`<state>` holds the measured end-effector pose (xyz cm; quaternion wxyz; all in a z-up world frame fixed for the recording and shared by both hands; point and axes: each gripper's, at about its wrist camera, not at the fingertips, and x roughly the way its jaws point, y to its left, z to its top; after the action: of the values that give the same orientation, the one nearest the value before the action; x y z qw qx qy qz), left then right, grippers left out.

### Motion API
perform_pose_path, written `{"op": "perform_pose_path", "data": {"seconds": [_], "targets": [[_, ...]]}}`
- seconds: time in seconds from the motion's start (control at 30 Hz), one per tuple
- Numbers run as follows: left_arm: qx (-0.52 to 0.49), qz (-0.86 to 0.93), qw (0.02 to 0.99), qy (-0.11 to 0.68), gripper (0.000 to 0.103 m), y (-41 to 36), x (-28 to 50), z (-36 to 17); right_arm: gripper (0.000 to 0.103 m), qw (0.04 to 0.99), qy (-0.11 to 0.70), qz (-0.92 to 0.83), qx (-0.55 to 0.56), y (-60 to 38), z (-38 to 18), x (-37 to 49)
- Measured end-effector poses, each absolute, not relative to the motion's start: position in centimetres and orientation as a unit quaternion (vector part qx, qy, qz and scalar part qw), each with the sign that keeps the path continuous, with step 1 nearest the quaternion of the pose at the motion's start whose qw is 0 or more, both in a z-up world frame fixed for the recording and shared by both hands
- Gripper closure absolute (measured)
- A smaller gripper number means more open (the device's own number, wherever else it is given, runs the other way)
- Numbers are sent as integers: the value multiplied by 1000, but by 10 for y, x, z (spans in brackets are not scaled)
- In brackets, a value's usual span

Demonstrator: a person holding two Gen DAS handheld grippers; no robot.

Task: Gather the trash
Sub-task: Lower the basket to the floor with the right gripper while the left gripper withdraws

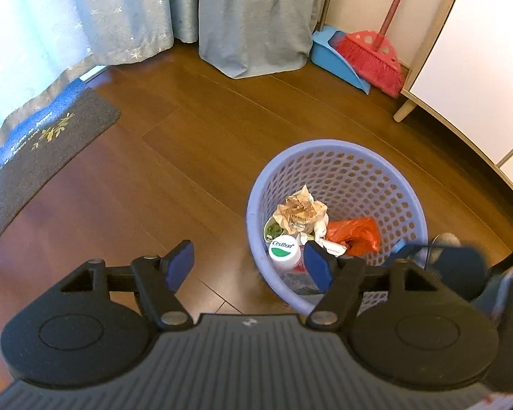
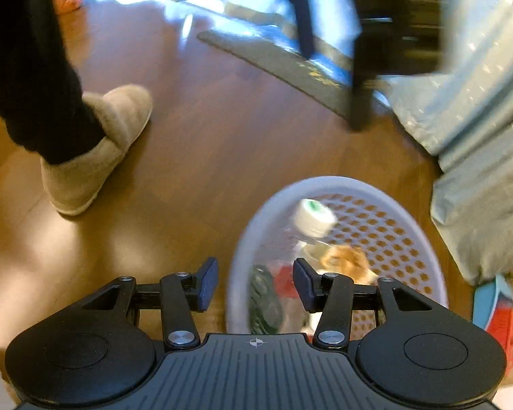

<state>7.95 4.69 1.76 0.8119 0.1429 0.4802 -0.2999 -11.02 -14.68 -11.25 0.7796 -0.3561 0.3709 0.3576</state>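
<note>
Fingers (image 1: 179, 266) spread empty, bottle (image 1: 284, 251) upright in basket (image 1: 342, 147), cap up

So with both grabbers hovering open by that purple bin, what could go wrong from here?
1. The lavender basket is light, and the left gripper hangs right beside its rim; a nudge could tip it and spill the trash.
2. The person's slippered foot stands close by and might kick the basket.
3. The right wrist view is blurred, suggesting quick motion, so the right gripper could clip the rim or the bottle inside.
</note>
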Motion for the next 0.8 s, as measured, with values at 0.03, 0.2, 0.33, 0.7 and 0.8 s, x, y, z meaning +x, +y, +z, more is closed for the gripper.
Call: {"op": "perform_pose_path", "data": {"seconds": [0.03,0.2,0.33,0.7,0.8], "targets": [[144,-302,812,479,35,47,78,17,58,784,381,347,-345,-153,-104,-107],[145,-307,807,482,28,42,68,12,58,818,425,279,-269,-187,-70,-97],[152,-309,801,490,20,32,59,6,58,831,470,222,-198,-207,-53,-95],[125,-257,811,511,4,34,22,-2,58,828,536,142,-85,-239,-36,-94],[114,-239,820,508,2,35,17,2,58,828,535,141,-88,-239,-33,-95]]}}
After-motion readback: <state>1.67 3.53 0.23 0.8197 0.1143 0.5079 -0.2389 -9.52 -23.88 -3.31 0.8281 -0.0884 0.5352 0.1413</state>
